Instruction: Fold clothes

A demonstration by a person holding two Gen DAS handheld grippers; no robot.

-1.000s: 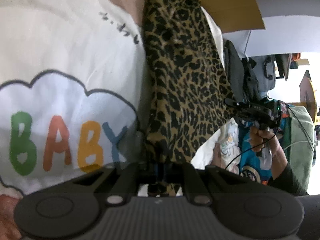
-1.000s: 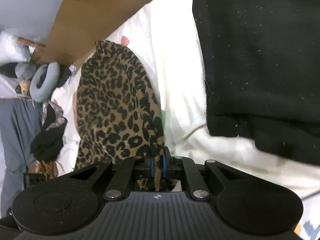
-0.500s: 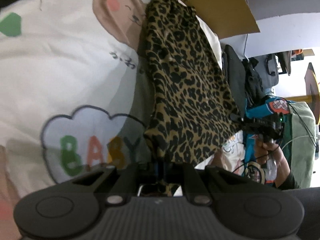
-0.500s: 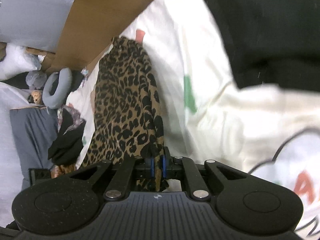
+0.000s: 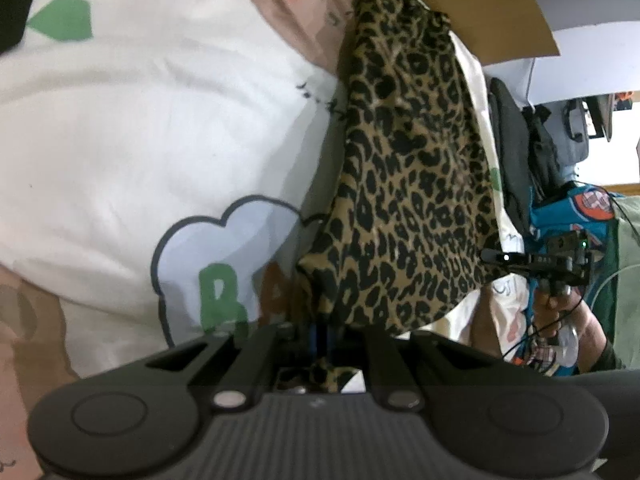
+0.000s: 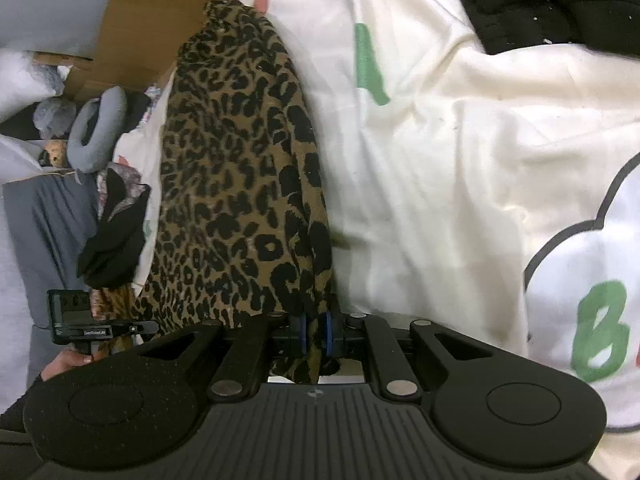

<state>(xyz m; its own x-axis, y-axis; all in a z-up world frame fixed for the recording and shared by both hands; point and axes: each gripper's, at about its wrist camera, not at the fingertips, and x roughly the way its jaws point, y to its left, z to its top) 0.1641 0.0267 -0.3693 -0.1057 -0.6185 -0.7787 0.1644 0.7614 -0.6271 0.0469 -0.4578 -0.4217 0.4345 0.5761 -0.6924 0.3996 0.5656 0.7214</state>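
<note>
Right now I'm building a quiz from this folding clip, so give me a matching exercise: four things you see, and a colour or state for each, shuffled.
Things:
1. leopard-print garment
2. neck pillow
3. letter B
4. cardboard flap

Descriptions:
a. green
b. brown, plain
c. pinched at its near edge by both the left gripper and the right gripper
d. grey, curved

Pairs: 1-c, 2-d, 3-a, 4-b

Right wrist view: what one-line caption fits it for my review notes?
Right tongs grip an edge of the leopard-print garment stretched over a white printed sheet.
</note>
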